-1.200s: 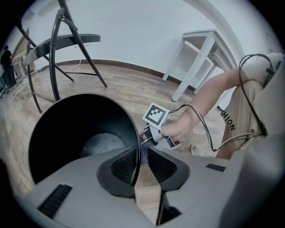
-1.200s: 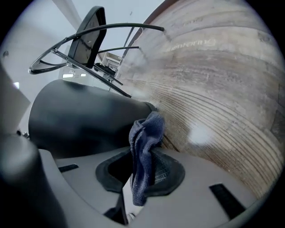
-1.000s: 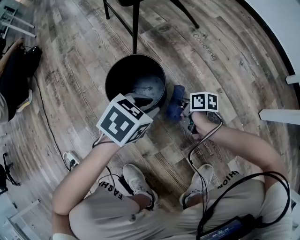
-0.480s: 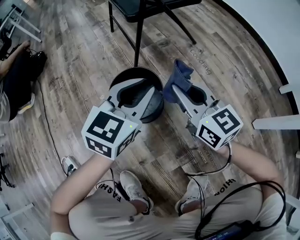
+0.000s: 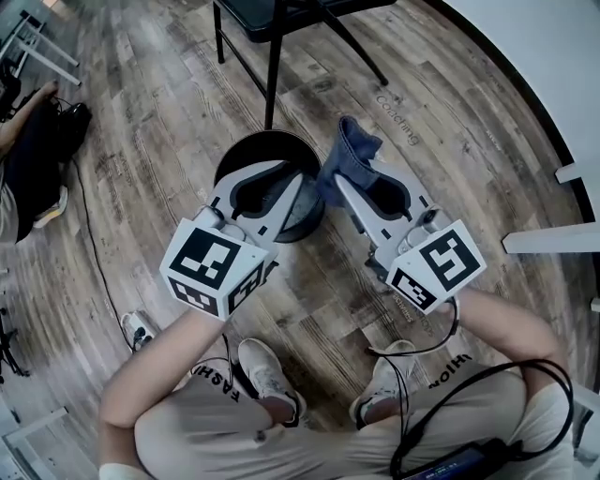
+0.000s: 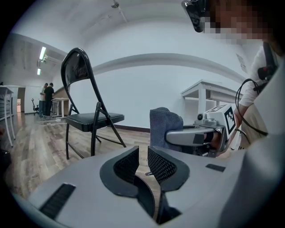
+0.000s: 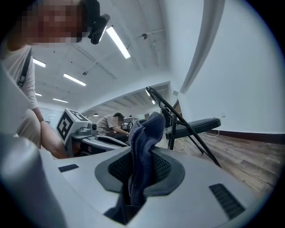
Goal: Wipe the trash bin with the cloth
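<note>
A second ago both tools were low at the bin, with the cloth on the floor at the bin's 3 o'clock. Now the right hand-held gripper (image 5: 345,184) has come up and rolled over. Its pads are pressed hard onto the blue cloth (image 5: 352,150), which stands up out of the jaws. The cloth is clear of the floor, just outside the rim of the bin (image 5: 246,146) at about 2 o'clock, and it touches no part of the bin.

The left hand-held gripper (image 5: 287,174) has risen too and hangs over the bin's mouth. Its jaws have just been closing, but a narrow gap is left between the pads and nothing sits in it.

The pick-up looks finished and no wiping has begun. The next move is probably to bring the cloth to the rim or wall, perhaps with the left tool steadying the bin.

The bin is black, round and open, and stands upright on a wood-plank floor (image 5: 141,122). A black folding chair (image 5: 281,14) stands near it at 12 o'clock. A white wall (image 5: 553,56) curves round from 1 to 3 o'clock, and a white bench (image 6: 207,87) stands by it. A few people stand far off down the room.
</note>
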The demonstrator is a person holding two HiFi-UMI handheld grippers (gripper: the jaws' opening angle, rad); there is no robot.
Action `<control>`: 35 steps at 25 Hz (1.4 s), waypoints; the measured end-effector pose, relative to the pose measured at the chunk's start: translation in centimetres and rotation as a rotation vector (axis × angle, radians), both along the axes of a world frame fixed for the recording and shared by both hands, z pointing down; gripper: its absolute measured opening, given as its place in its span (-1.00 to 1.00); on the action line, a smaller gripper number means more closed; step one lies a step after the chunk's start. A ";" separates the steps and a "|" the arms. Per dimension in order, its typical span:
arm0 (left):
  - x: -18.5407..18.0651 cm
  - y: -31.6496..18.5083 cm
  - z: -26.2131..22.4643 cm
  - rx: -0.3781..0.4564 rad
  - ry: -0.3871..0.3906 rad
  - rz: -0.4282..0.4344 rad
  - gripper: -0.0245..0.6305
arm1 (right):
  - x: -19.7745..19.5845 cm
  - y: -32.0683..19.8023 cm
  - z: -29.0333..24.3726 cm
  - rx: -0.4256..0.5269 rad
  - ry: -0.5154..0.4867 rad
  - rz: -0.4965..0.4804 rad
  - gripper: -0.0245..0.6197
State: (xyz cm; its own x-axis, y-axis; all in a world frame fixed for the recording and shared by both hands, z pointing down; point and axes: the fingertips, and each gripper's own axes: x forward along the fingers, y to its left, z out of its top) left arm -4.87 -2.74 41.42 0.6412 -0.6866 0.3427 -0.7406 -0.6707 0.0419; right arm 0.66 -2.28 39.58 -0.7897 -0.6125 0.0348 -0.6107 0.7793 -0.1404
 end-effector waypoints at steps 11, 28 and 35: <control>0.4 -0.9 -0.9 0.026 -0.019 0.026 -0.71 | -1.1 -0.8 -0.3 0.052 0.031 0.002 -0.73; 0.1 -2.7 -17.1 0.009 -0.069 -0.112 -0.72 | -2.2 -4.0 -16.3 0.015 0.097 0.093 -0.73; -0.6 -2.2 -32.4 -0.001 -0.047 -0.172 -0.72 | -4.1 -3.2 -32.5 0.035 0.073 0.094 -0.73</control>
State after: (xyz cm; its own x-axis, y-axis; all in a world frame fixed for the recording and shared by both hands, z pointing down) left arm -5.45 -4.90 9.06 0.4972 -0.7846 0.3705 -0.8457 -0.5337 0.0048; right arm -3.40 -5.46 7.09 -0.7246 -0.6859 0.0675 -0.6892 0.7215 -0.0670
